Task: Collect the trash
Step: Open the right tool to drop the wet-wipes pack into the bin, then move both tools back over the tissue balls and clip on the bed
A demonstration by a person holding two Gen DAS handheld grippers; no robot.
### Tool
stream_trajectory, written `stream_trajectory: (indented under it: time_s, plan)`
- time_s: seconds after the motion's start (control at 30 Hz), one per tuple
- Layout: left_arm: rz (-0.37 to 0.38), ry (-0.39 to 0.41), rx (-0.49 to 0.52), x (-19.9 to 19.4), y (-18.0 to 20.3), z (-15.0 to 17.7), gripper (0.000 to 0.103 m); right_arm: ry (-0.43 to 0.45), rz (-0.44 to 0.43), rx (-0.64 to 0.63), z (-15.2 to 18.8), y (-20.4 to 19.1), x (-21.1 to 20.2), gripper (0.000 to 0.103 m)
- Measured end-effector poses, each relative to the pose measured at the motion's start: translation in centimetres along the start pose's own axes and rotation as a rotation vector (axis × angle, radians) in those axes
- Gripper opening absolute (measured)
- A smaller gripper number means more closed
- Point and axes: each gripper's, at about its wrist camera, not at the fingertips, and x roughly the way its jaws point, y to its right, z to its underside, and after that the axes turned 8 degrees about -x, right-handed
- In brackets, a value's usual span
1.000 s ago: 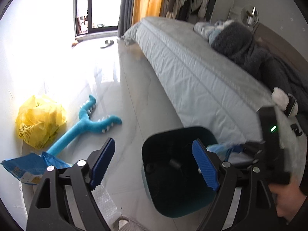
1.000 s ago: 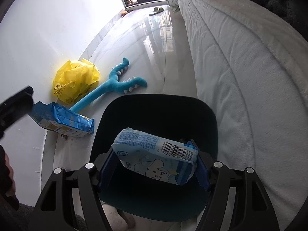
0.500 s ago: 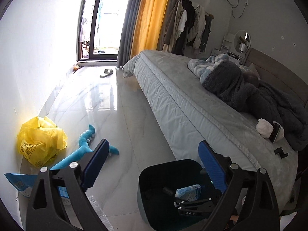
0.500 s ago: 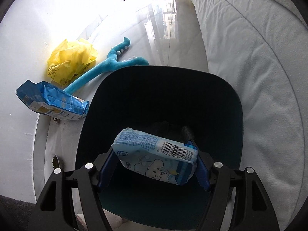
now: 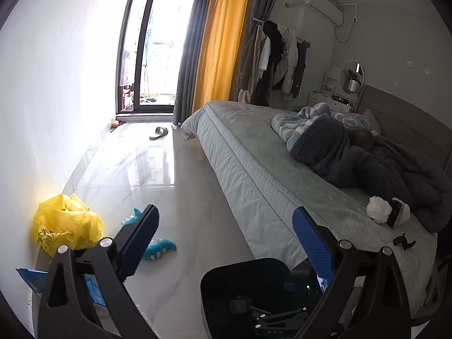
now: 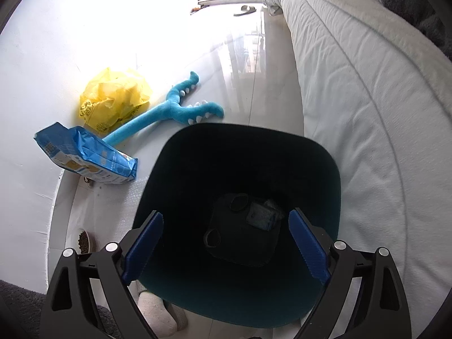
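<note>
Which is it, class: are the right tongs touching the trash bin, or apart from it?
Apart. The right wrist view shows the right tongs open above the trash bin, their blue pads clear of its rim.

1. My right gripper (image 6: pixel 226 243) has black arms and ribbed blue pads, as does my left gripper (image 5: pixel 226 243)
2. The bin (image 6: pixel 197 152) is dark teal, nearly black inside
3. The crumpled bag (image 6: pixel 113 99) is yellow with dark print
4. The plush toy (image 6: pixel 172 110) is turquoise with white spikes
5. The packet (image 6: pixel 84 155) is blue, white and yellow
6. The curtain (image 5: pixel 220 39) is orange beside grey
7. The bed (image 5: pixel 254 152) cover is pale grey
</note>
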Motion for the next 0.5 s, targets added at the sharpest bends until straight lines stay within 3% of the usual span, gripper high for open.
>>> stream_trajectory:
  time_s: [0.5]
  plan:
    - [0.012,0.043,0.018,-0.1,4.7,-0.5,0.098,0.279,-0.014,-0.108,-0.5,0.4,-11.2,0.094]
